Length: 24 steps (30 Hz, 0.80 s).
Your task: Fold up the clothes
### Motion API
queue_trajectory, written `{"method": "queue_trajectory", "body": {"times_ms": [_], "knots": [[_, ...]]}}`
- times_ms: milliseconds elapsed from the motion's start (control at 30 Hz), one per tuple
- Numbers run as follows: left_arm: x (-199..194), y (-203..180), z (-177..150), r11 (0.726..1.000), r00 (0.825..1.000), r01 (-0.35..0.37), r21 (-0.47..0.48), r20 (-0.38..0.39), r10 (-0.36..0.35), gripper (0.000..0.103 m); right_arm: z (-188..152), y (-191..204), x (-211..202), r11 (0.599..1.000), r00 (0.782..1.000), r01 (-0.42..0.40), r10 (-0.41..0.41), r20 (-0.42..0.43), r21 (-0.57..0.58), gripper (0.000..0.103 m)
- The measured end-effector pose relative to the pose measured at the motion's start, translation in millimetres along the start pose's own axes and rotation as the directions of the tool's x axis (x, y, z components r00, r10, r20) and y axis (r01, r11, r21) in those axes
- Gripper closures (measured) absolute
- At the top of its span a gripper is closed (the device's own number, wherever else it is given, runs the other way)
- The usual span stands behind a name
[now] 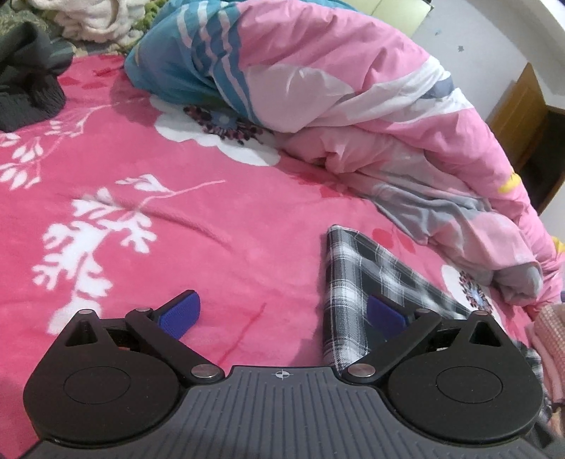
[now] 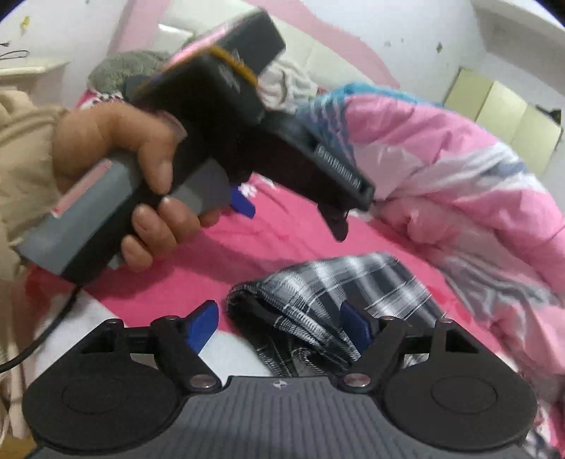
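Note:
A black-and-white plaid garment [image 1: 353, 279] lies bunched on the pink flowered bedspread [image 1: 212, 219]. In the left wrist view my left gripper [image 1: 282, 314] is wide open, its right blue pad over the garment's edge and its left pad over bare bedspread. In the right wrist view the plaid garment [image 2: 317, 293] sits partly between the spread jaws of my right gripper [image 2: 279, 325]; the pads do not press on it. A hand [image 2: 141, 169] in a beige sleeve holds the left gripper [image 2: 289, 215] above the bed, open and empty.
A pink, white and blue duvet [image 1: 353, 99] is heaped along the right and far side. A dark garment [image 1: 28, 91] lies at the far left, pale cloth [image 1: 88, 17] behind it. A black cable [image 2: 31, 349] trails from the left gripper's handle.

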State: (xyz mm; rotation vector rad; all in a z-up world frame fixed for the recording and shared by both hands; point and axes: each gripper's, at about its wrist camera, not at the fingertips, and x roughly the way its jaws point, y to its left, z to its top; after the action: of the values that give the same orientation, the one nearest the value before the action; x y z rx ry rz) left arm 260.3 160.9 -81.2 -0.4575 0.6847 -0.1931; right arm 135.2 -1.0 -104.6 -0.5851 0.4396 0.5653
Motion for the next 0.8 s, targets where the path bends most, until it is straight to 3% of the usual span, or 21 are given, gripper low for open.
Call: {"method": "queue_trajectory", "body": {"times_ms": [67, 233, 333, 467, 633, 733, 800], "knots": [[9, -1, 4, 1.000, 1.000, 0.022, -0.019, -0.013, -0.022, 0.004, -1, -4, 4, 0.999, 1.000, 0.001, -0.001, -0.011, 0.037, 0.034], [35, -9, 14, 0.997, 0.997, 0.066, -0.041, -0.045, -0.068, 0.006, -3, -19, 8, 0.986, 0.999, 0.027, -0.024, -0.024, 0.164, 0.072], [47, -18, 18, 0.996, 0.994, 0.088, -0.032, -0.069, -0.090, 0.010, -6, -29, 6, 0.970, 1.000, 0.028, -0.027, -0.008, 0.241, 0.084], [66, -25, 22, 0.996, 0.992, 0.083, -0.026, -0.089, -0.085, 0.035, -10, -37, 1, 0.952, 0.999, 0.022, -0.031, 0.024, 0.304, 0.089], [87, -32, 27, 0.997, 0.993, 0.081, 0.010, -0.091, -0.080, 0.045, -18, -46, -8, 0.929, 0.996, -0.002, -0.031, 0.082, 0.371, 0.092], [98, -33, 31, 0.994, 0.988, 0.107, 0.002, -0.112, -0.106, 0.063, -23, -53, -13, 0.912, 0.992, -0.018, -0.034, 0.120, 0.411, 0.092], [103, -33, 34, 0.992, 0.983, 0.125, -0.012, -0.134, -0.125, 0.087, -26, -59, -17, 0.899, 0.988, -0.030, -0.038, 0.147, 0.437, 0.093]]}}
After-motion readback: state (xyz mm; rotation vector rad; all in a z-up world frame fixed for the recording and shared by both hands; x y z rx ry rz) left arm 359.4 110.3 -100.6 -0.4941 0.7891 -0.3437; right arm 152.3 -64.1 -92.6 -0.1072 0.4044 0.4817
